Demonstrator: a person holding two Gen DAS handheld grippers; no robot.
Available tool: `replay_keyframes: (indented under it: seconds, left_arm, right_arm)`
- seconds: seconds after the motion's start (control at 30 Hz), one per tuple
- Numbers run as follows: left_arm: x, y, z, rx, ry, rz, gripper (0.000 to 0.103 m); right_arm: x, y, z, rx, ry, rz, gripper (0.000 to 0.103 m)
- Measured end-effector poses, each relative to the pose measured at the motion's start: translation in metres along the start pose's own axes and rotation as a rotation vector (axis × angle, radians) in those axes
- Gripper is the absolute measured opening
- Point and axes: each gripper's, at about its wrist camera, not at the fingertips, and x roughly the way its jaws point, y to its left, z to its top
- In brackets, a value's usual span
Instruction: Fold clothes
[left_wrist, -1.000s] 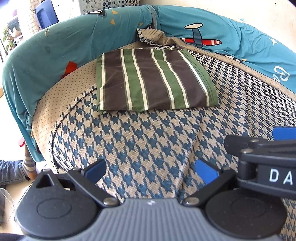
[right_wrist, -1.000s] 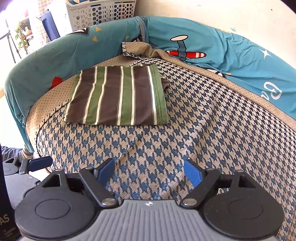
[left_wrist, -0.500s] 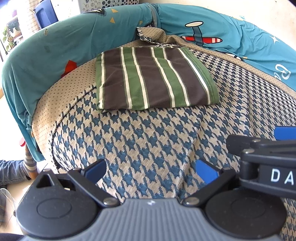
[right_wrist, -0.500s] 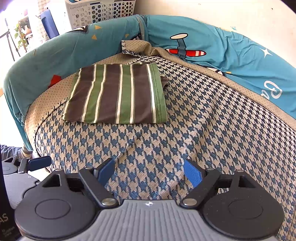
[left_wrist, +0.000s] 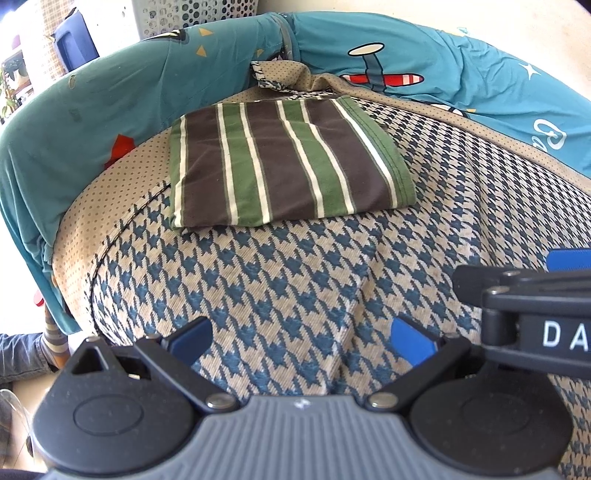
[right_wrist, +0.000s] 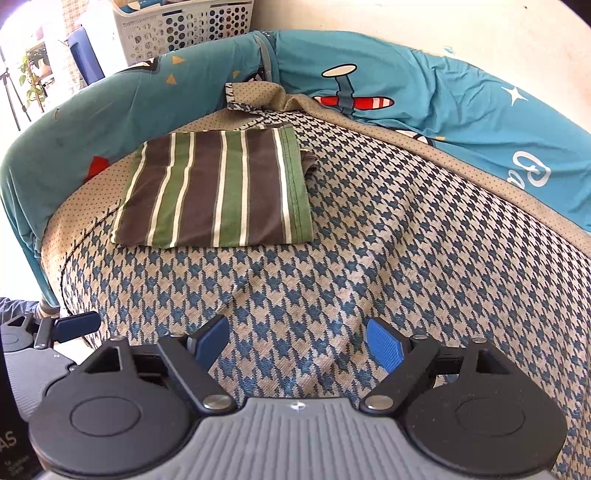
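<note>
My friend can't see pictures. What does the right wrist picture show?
A folded striped cloth lies flat on a houndstooth cover, far from the open, empty right gripper at the bottom. Teal bedding with a toy plane curves behind, a white basket sits beyond, and the left gripper peeks in at the left edge.

Houndstooth-covered seat, maybe sofa; folded striped garment lying flat on it.

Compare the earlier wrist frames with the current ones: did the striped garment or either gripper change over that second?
Nothing visibly changed. The folded striped garment lies flat on the houndstooth cover in the same place, and the left gripper and right gripper stay open and empty above the cover, short of the garment.
</note>
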Motion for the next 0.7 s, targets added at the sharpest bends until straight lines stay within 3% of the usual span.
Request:
replay_keyframes:
  seconds: [0.3, 0.7]
  left_arm:
    - [0.001, -0.021, -0.003, 0.057, -0.002, -0.008, 0.103]
    - [0.004, -0.07, -0.014, 0.173, 0.018, -0.09, 0.103]
  right_arm:
    - [-0.001, -0.015, -0.006, 0.017, 0.001, -0.014, 0.082]
    - [-0.006, -0.061, -0.031, 0.07, 0.027, -0.092, 0.082]
